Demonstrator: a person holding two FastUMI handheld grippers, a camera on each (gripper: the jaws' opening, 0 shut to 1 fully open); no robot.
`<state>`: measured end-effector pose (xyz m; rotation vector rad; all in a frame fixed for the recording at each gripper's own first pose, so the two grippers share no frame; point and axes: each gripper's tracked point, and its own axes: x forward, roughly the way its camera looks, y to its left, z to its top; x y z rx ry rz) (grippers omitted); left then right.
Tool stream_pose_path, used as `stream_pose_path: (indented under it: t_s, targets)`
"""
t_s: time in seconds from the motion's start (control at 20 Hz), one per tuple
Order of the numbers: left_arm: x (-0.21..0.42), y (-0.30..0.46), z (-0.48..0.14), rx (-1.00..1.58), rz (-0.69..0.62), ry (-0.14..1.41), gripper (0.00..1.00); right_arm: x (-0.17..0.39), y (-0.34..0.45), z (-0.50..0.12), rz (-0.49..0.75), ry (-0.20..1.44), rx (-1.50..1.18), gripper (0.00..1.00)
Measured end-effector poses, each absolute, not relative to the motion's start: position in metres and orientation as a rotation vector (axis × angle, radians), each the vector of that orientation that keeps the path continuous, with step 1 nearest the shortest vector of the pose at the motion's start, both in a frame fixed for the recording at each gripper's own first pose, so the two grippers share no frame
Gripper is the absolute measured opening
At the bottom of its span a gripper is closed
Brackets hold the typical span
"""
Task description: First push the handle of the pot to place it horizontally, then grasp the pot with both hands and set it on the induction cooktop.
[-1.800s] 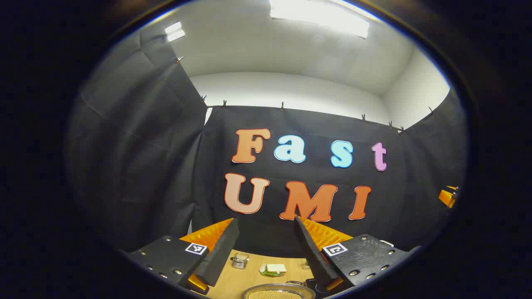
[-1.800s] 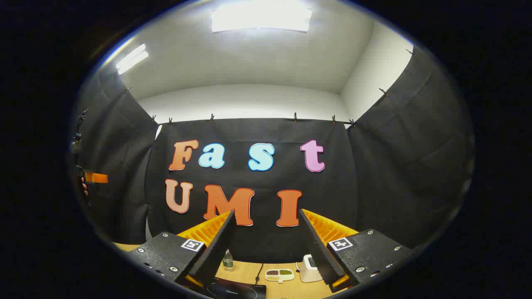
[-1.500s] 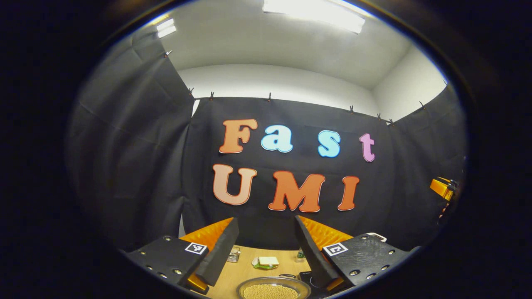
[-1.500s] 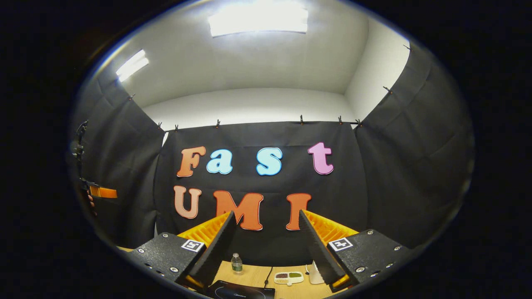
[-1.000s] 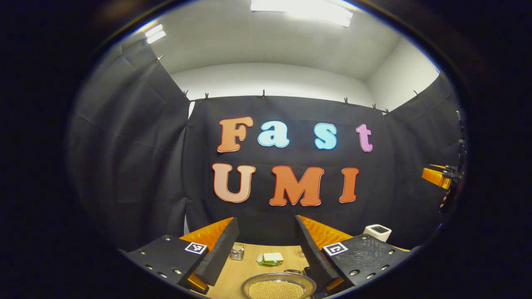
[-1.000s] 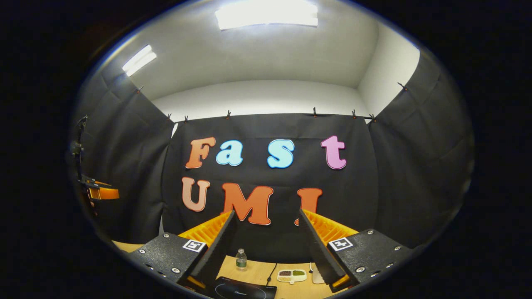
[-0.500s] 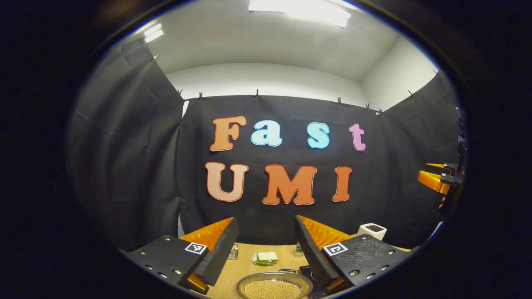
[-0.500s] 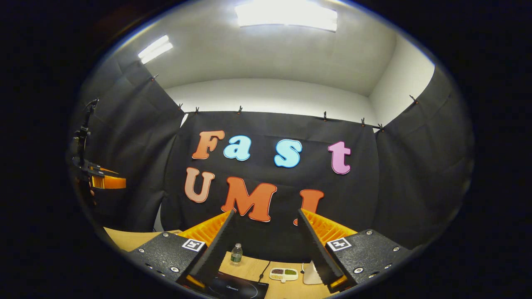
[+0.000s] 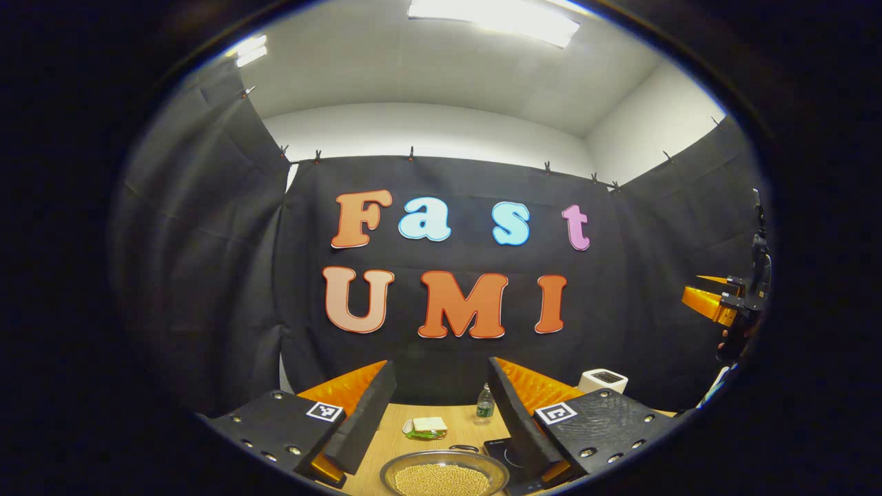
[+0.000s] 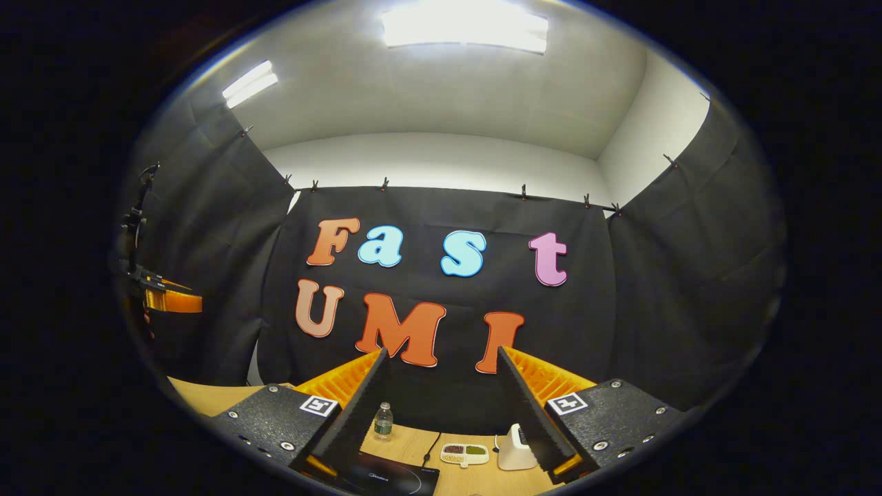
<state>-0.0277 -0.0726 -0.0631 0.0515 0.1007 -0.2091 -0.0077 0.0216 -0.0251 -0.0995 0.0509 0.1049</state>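
Both my grippers, left gripper (image 9: 435,413) and right gripper (image 10: 441,406), have jaws apart, raised. The round metal pot of yellow grains (image 9: 444,474) sits at the surface's near edge beside the black induction cooktop (image 10: 386,475). I should descend, find its handle, and push gently.

Shiny metal pot (image 9: 444,467); glossy black cooktop (image 10: 386,479); matt wood-grain counter (image 10: 441,448); clear plastic bottle (image 10: 382,420); matt cloth wall (image 10: 620,310)

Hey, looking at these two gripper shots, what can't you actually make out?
- Pot, left gripper view: its handle can't be seen; the bottom edge cuts the pot off.
- Induction cooktop, right gripper view: front cut off by the edge, its left side behind a finger.
- Small divided dish, right gripper view: contents too small to identify.
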Motion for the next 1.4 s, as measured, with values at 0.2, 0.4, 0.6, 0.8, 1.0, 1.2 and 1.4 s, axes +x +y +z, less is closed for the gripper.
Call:
stream_pose_path:
  t_s: [0.2, 0.4, 0.6, 0.8, 1.0, 1.2, 1.4]
  targets:
    - [-0.030, -0.090, -0.105, 0.089, -0.265, 0.205, 0.84, -0.012, 0.019, -0.052, 0.105, 0.081, -0.119, 0.95]
    - [-0.041, -0.106, -0.162, 0.156, -0.321, 0.333, 0.52, -0.017, 0.020, -0.080, 0.114, 0.120, -0.115, 0.95]
    - [-0.049, -0.105, -0.228, 0.177, -0.346, 0.495, 0.06, -0.023, 0.018, -0.104, 0.118, 0.151, -0.107, 0.95]
    - [-0.057, -0.088, -0.282, 0.129, -0.296, 0.646, 0.02, -0.025, 0.016, -0.128, 0.109, 0.177, -0.089, 0.95]
    - [-0.077, -0.079, -0.327, 0.046, -0.239, 0.805, 0.02, -0.029, 0.019, -0.149, 0.111, 0.194, -0.082, 0.95]
    - [-0.107, -0.069, -0.369, -0.024, -0.188, 0.988, 0.02, -0.033, 0.014, -0.171, 0.093, 0.221, -0.084, 0.95]
    - [-0.124, -0.062, -0.406, -0.109, -0.125, 1.101, 0.02, -0.035, 0.011, -0.187, 0.086, 0.238, -0.090, 0.95]
